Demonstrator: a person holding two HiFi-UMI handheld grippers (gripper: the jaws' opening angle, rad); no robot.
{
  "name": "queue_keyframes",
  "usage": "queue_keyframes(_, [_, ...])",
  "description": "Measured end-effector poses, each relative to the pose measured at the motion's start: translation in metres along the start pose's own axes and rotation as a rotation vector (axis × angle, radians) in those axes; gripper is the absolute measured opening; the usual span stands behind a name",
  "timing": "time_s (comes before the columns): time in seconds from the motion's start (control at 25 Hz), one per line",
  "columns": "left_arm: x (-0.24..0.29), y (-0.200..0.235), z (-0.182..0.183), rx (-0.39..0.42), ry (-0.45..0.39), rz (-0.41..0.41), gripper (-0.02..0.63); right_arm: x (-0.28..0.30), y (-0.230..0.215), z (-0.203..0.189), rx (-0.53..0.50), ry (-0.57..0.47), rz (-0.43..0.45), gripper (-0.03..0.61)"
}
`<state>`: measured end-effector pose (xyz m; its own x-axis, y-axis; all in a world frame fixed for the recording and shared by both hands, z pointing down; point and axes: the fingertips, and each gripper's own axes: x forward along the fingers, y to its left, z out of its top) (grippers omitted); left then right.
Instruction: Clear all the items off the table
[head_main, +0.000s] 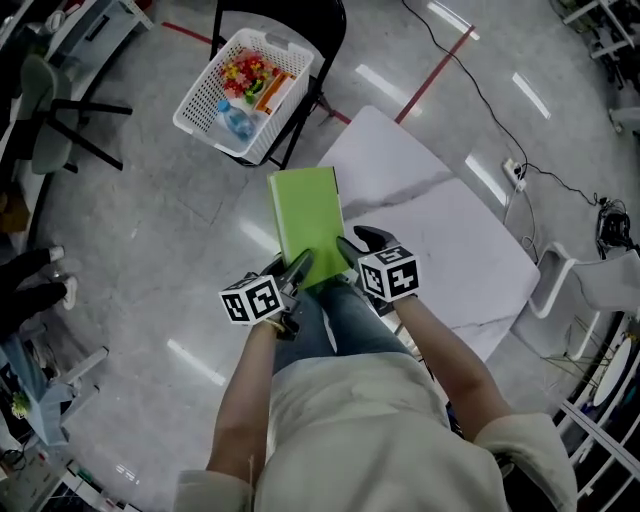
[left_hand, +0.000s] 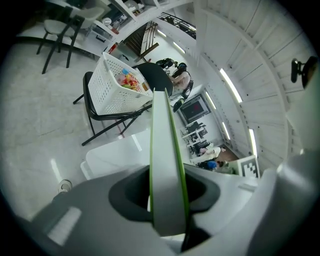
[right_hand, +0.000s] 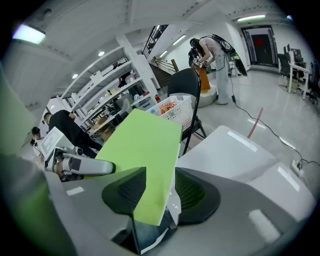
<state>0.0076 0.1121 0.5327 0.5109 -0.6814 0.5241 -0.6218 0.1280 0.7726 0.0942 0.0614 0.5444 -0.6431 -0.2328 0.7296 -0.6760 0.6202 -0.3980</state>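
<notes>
One green book (head_main: 307, 222), thin and plain-covered (pale page edge), pinched by my two claws, left gripper (head_main: 298, 270) and right gripper (head_main: 352, 248). One table (head_main: 450, 240), one basket (head_main: 200, 95).

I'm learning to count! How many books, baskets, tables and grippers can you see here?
Green book: 1
White basket: 1
White table: 1
Grippers: 2, the left gripper and the right gripper
Total: 5

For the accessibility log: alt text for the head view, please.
The left gripper and right gripper hold a green book up by its near edge. Beyond it are a white table and, on a chair, a basket of items.
</notes>
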Motion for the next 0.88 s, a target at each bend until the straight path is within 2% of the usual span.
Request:
queue_keyframes(0.24, [-0.013,-0.039,0.003,0.031,-0.04,0.015,0.137,-0.037,0.003,0.018,-0.022,-0.051,-0.009,0.159])
queue_keyframes(0.44, [-0.027,-0.063,-0.001,0.056,-0.065,0.03,0.137,-0.062,0.006,0.022,-0.015,-0.084,-0.011,0.119])
queue_keyframes(0.52, [-0.032,-0.072,-0.002,0.06,-0.085,0.028,0.137,-0.073,0.007,0.024,-0.016,-0.103,-0.009,0.088])
queue_keyframes(0.64, [-0.037,-0.085,-0.001,0.075,-0.106,0.032,0.137,-0.089,0.012,0.03,-0.034,-0.137,0.014,0.0])
queue_keyframes(0.88, [-0.047,-0.105,0.01,0.092,-0.163,0.022,0.137,-0.111,0.021,0.048,-0.113,-0.19,0.033,-0.002])
